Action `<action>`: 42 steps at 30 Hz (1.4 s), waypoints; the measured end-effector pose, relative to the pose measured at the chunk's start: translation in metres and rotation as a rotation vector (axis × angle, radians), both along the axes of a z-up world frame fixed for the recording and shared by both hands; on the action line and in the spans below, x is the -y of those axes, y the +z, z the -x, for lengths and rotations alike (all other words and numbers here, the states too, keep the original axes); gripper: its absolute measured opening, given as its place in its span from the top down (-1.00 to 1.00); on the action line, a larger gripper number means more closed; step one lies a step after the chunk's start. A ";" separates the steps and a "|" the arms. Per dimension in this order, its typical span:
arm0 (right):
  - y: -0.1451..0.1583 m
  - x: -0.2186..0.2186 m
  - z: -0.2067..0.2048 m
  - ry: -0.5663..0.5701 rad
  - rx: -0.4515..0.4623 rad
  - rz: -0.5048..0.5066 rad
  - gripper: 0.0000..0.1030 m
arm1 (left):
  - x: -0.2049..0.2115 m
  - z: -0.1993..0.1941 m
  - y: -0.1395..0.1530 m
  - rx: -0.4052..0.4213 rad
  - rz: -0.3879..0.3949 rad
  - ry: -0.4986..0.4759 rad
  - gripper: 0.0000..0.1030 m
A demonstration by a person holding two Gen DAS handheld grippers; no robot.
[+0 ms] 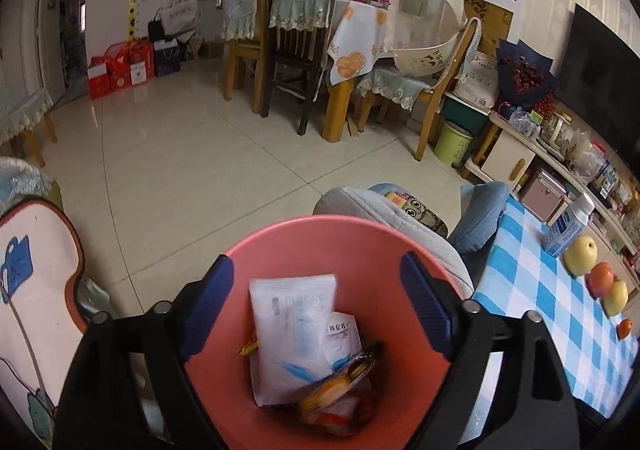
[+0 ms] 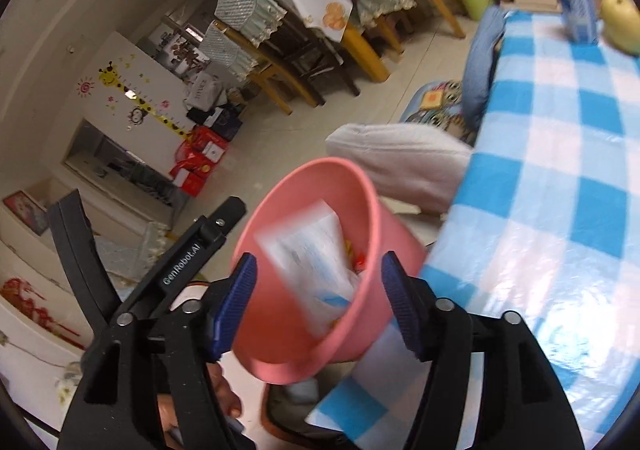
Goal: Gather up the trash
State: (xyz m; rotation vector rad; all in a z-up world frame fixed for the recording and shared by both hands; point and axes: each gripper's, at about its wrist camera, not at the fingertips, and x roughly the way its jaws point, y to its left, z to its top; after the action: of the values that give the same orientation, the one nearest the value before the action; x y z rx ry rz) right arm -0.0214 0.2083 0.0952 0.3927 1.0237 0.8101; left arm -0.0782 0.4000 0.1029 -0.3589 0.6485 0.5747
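Note:
A pink bin point(image 1: 304, 226) stands just below both grippers, beside the table. Inside it lie a white packet point(image 1: 288, 334) and orange snack wrappers point(image 1: 340, 382). My left gripper point(image 1: 316, 302) hangs over the bin's mouth, its blue pads wide apart with nothing between them. In the right wrist view the pink bin point(image 2: 332, 166) appears tilted, and the white packet point(image 2: 316, 250) in it is blurred. My right gripper point(image 2: 320, 298) is open above the bin's near rim and holds nothing. One of the left gripper's black fingers point(image 2: 224, 216) reaches in beside the bin's left rim.
The table with a blue-and-white checked cloth point(image 1: 532, 290) lies to the right, carrying a bottle point(image 1: 568, 226) and fruit point(image 1: 580, 256). Grey and blue cushions point(image 1: 360, 202) sit behind the bin. Dining chairs point(image 1: 296, 50) and a green bin point(image 1: 452, 142) stand across the tiled floor.

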 end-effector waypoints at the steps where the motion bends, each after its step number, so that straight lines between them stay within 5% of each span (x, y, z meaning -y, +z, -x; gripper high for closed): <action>1: 0.002 0.004 0.002 -0.013 0.017 0.014 -0.41 | 0.003 -0.001 0.001 0.000 -0.004 -0.004 -0.74; 6: 0.005 0.021 0.010 -0.066 0.082 0.079 -0.59 | 0.017 -0.006 0.004 -0.001 -0.026 -0.039 -0.81; 15: 0.010 0.057 0.020 -0.147 0.174 0.178 -0.59 | 0.057 -0.014 0.012 0.013 -0.129 -0.123 -0.88; 29: 0.007 0.132 0.045 -0.282 0.264 0.328 -0.59 | 0.129 -0.024 0.014 0.045 -0.186 -0.292 -0.92; 42: 0.008 0.190 0.077 -0.403 0.358 0.469 -0.65 | 0.197 -0.020 0.009 0.090 -0.132 -0.466 -0.92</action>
State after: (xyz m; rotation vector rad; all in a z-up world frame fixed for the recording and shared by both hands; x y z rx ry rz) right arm -0.0987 0.0184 0.1028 0.0402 0.7328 0.2484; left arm -0.0580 0.2028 0.1123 -0.1008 0.5792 0.1533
